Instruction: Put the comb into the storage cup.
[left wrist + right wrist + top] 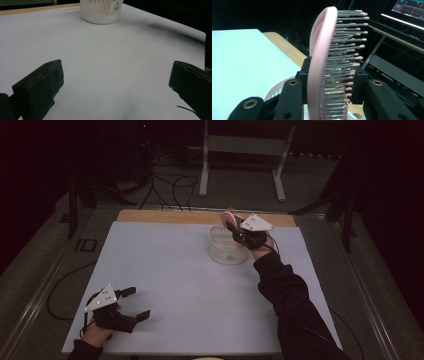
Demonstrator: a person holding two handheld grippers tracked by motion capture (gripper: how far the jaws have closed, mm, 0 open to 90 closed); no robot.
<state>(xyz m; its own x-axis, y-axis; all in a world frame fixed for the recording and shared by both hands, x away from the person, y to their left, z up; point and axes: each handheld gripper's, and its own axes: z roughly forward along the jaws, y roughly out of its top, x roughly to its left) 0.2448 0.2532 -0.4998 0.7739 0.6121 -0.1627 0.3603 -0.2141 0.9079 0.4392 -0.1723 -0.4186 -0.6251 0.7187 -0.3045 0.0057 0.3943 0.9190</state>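
Right tongs (329, 82) clamped on pink hairbrush (322, 55), seemingly over white basket (227, 245).

Pink hairbrush (319, 62) with grey bristles, white ribbed basket (101, 11), pale blue table (170, 270)

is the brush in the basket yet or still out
Out. The right gripper holds the pink brush above the basket rim.

A white table (165, 270) with a wooden far edge — behind it, floor cables (170, 187) and a grey metal stand (240, 150).
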